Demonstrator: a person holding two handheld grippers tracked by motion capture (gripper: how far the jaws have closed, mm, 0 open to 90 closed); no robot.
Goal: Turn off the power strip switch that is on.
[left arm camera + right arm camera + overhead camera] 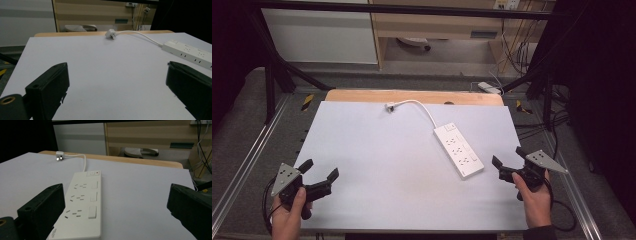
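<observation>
White power strip (459,150) lay flat on the desk (377,165). Right claw (508,162) hovered just beside it, released, empty; left claw (321,170) well apart, released, empty.

I see the power strip (459,151) lying flat on the white table (377,165), slanted, with its cord (424,108) curving back to the plug (389,106) near the far edge. My right gripper (508,161) hangs just beside the strip's near end, jaws apart and empty. My left gripper (319,170) hovers well away at the near left corner, jaws spread too.
</observation>
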